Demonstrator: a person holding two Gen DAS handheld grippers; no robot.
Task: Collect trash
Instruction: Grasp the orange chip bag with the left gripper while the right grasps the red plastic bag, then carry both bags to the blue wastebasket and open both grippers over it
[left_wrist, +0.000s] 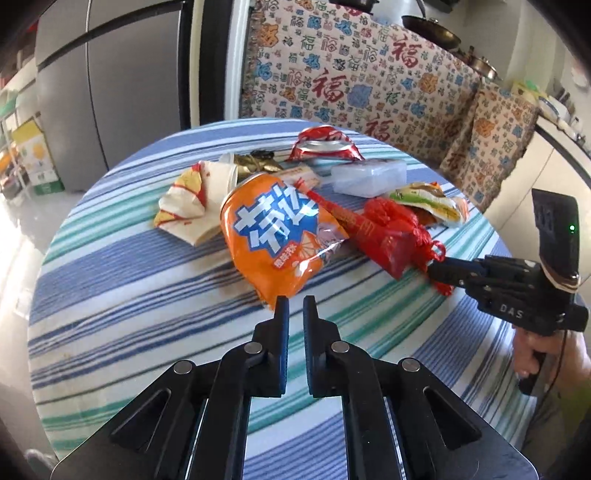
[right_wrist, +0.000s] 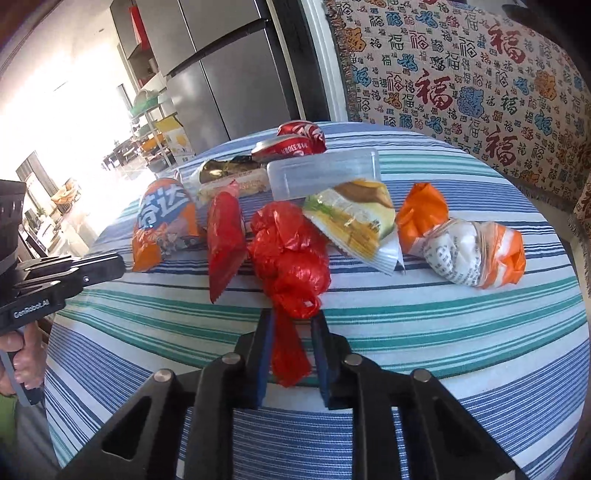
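Note:
Trash lies in a heap on a round table with a striped cloth. A crushed orange can lies just beyond my left gripper, whose jaws stand a narrow gap apart and hold nothing. My right gripper has its jaws on either side of the tail of a knotted red plastic bag, with a gap to each pad. The bag also shows in the left wrist view, with the right gripper at its near end.
Also on the table are a red wrapper, a yellow-green snack packet, a clear plastic box, a crushed red can, crumpled orange-and-white wrappers and a crumpled paper cup. A patterned sofa stands behind.

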